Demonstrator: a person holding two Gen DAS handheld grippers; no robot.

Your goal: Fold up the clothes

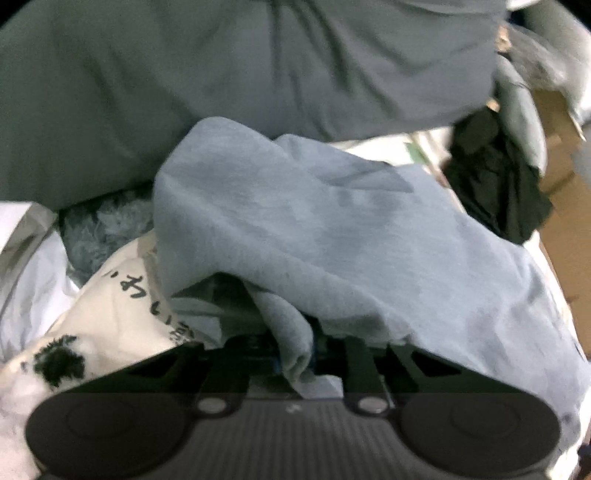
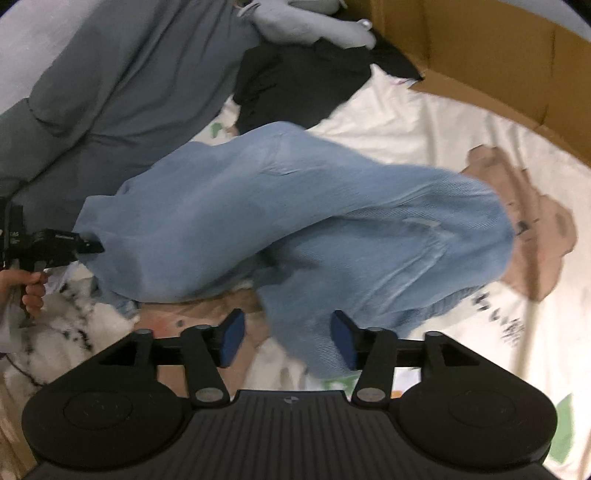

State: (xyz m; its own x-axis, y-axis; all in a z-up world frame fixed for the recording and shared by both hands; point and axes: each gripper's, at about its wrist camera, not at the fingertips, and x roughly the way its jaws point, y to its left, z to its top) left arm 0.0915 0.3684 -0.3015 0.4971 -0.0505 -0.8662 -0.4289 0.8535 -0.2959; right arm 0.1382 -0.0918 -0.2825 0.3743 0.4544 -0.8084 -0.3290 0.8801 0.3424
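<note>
Cream printed bedsheet (image 2: 424,122), w/ brown cartoon patches and black lettering, serves as the work surface, a cardboard box (image 2: 480,51) standing at its far edge. On it lies a light-blue garment (image 2: 295,206), bunched and partly lifted, stretching from the left gripper (image 2: 86,245) across the sheet toward the right gripper (image 2: 288,338). Left gripper's jaws are pressed together on a fold of the blue fabric, seen close-up in the left wrist view, where cloth (image 1: 295,236) drapes over the fingers and a pinched wad hangs between them. A person's hand (image 2: 31,291) grips that tool's handle at the left edge of the right wrist view. Right gripper's jaws stand apart, blue pads (image 2: 232,339) clear of the cloth on the left side; a tail of the garment hangs between them, close to the right pad, contact there unclear. Behind the blue piece lie a large grey-green garment (image 2: 122,85) and a black garment (image 2: 295,85), w/ a pale grey item (image 2: 295,18) near the box. Both views are motion-blurred.
</note>
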